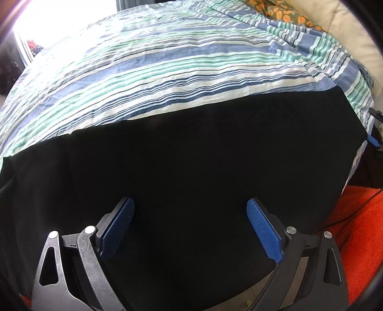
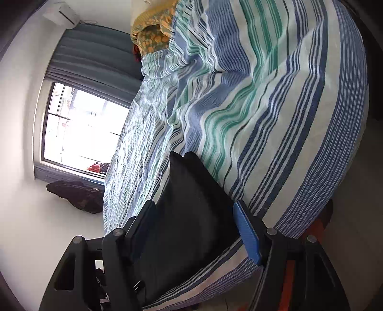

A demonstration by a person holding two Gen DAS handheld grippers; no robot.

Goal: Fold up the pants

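Lying flat, black pants (smooth) on bedspread

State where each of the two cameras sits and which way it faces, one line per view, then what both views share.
Left wrist: sits on the left gripper, looking steeply down on the black pants spread on the striped bedsheet; only its open blue-padded fingers show.
Right wrist: sits on the right gripper, rolled sideways, looking along the bed toward the window; its open fingers straddle the pants.
Shared: pants, bedsheet, orange-patterned pillow.
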